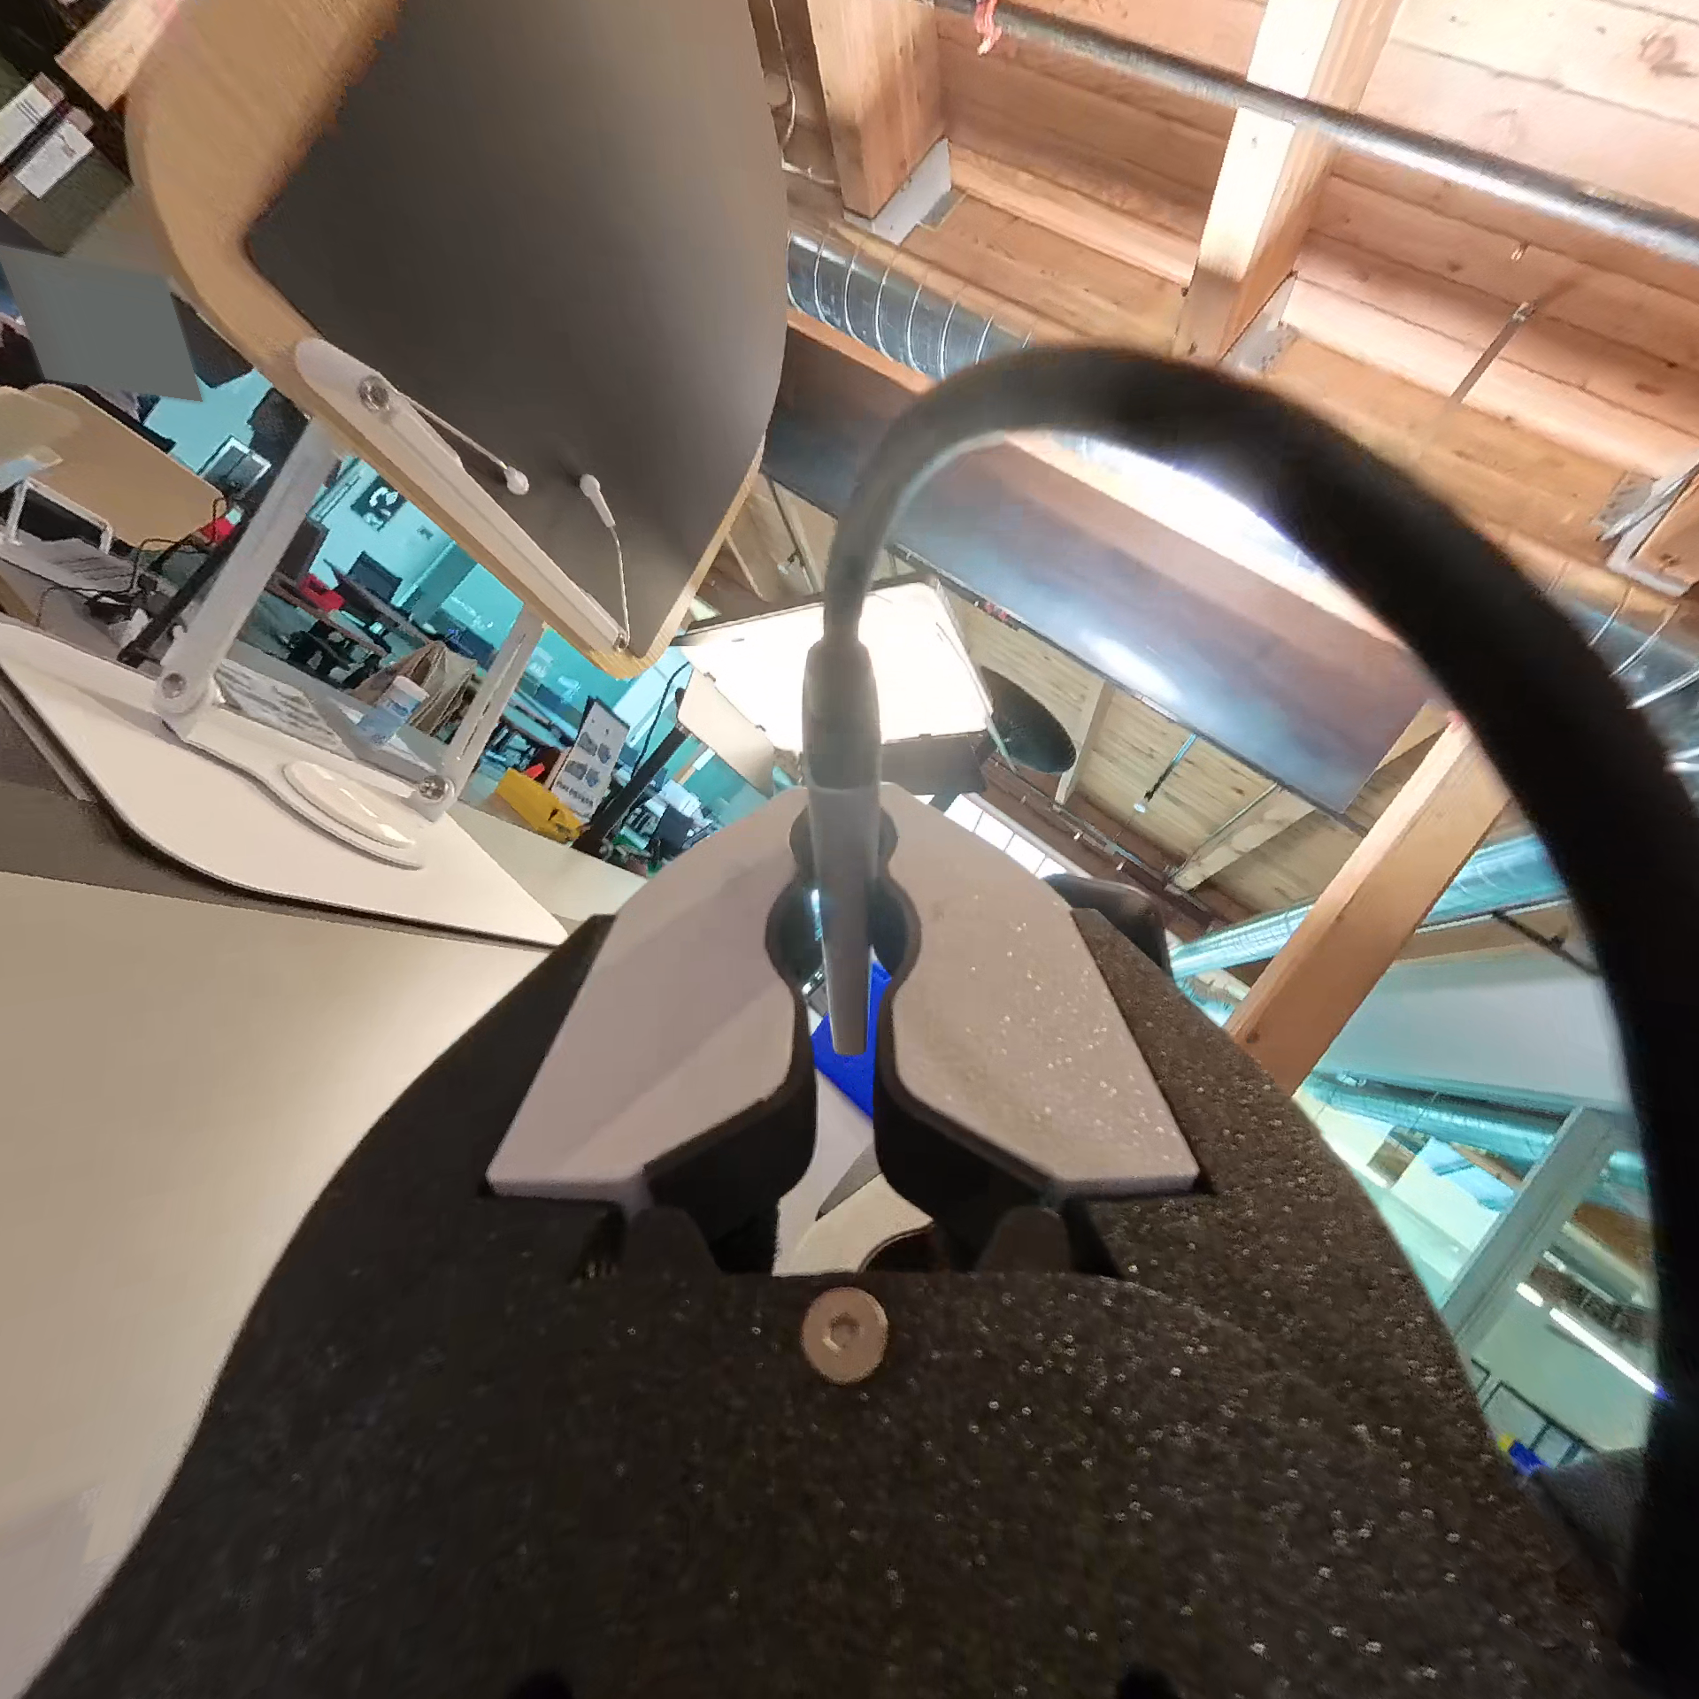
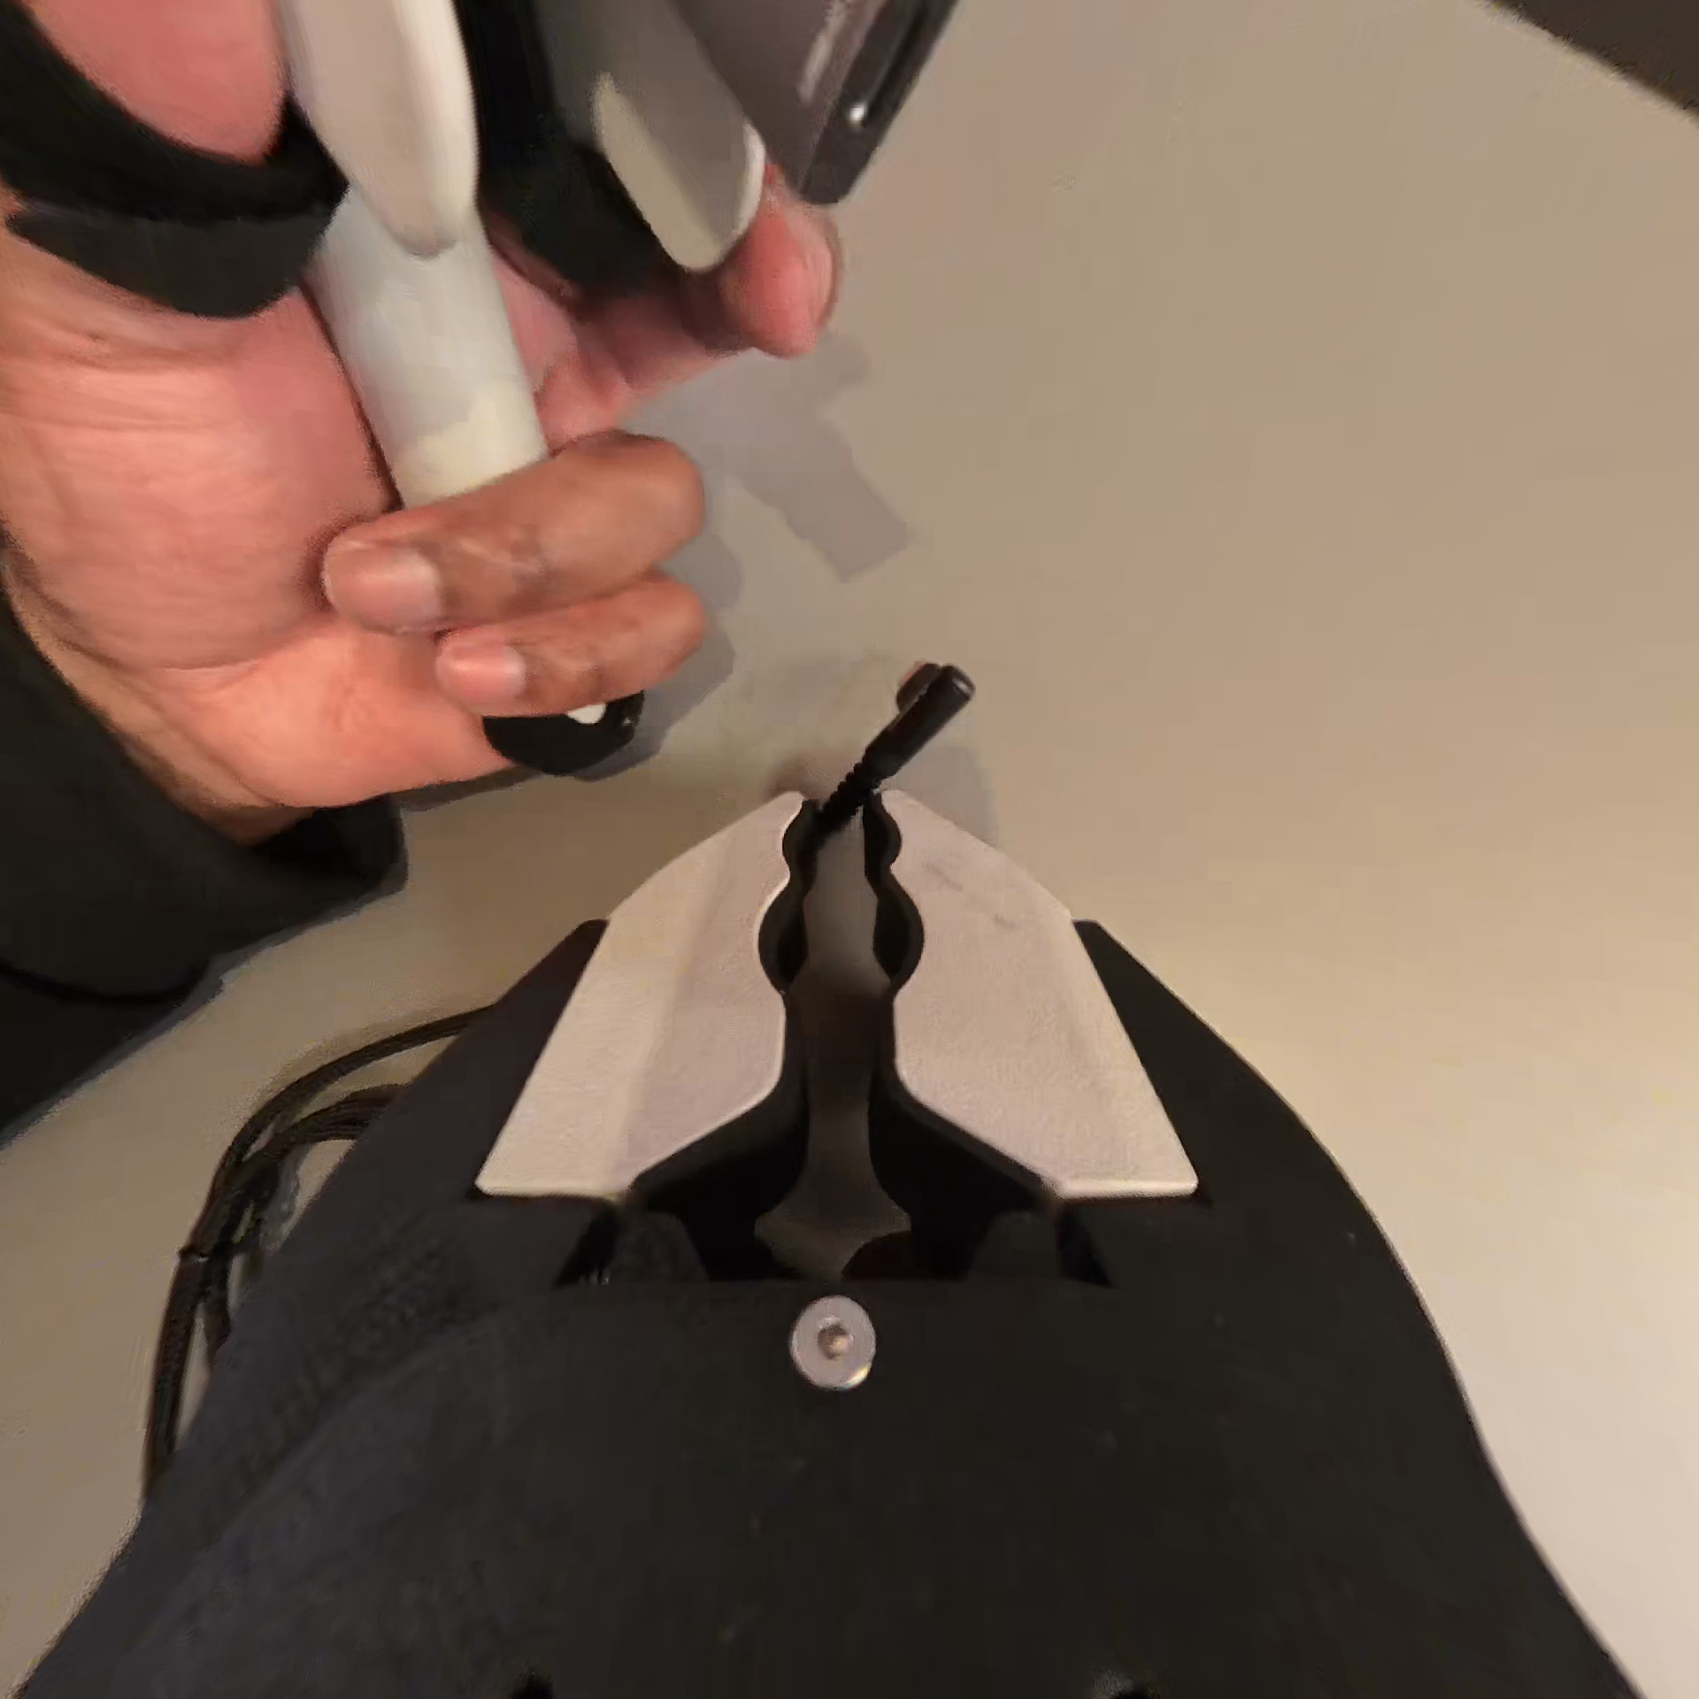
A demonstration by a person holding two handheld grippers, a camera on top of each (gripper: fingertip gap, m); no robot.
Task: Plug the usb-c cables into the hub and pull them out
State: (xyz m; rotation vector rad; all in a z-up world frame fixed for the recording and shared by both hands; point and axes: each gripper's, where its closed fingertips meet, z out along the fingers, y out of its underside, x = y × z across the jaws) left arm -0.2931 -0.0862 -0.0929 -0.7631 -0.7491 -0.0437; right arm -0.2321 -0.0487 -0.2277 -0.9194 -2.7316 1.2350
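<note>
In the left wrist view my left gripper point(image 1: 841, 827) is tilted up toward the ceiling. It is shut on a slim grey hub point(image 1: 841, 919) seen edge-on. The hub's thick black cable point(image 1: 1379, 515) loops up and over to the right. In the right wrist view my right gripper point(image 2: 841, 809) is shut on a thin black usb-c cable just behind its plug point(image 2: 929, 703). The plug sticks out past the fingertips above the table. A person's hand point(image 2: 276, 552) holds the other gripper's white handle point(image 2: 414, 322) at the upper left, close to the plug.
A beige table point(image 2: 1287, 552) lies under the right gripper. Black braided cables point(image 2: 257, 1149) trail at its lower left. In the left wrist view a wood-rimmed grey panel point(image 1: 515, 276) on a white stand point(image 1: 230, 644) sits on a white mat point(image 1: 276, 827). Wooden ceiling beams point(image 1: 1287, 184) are above.
</note>
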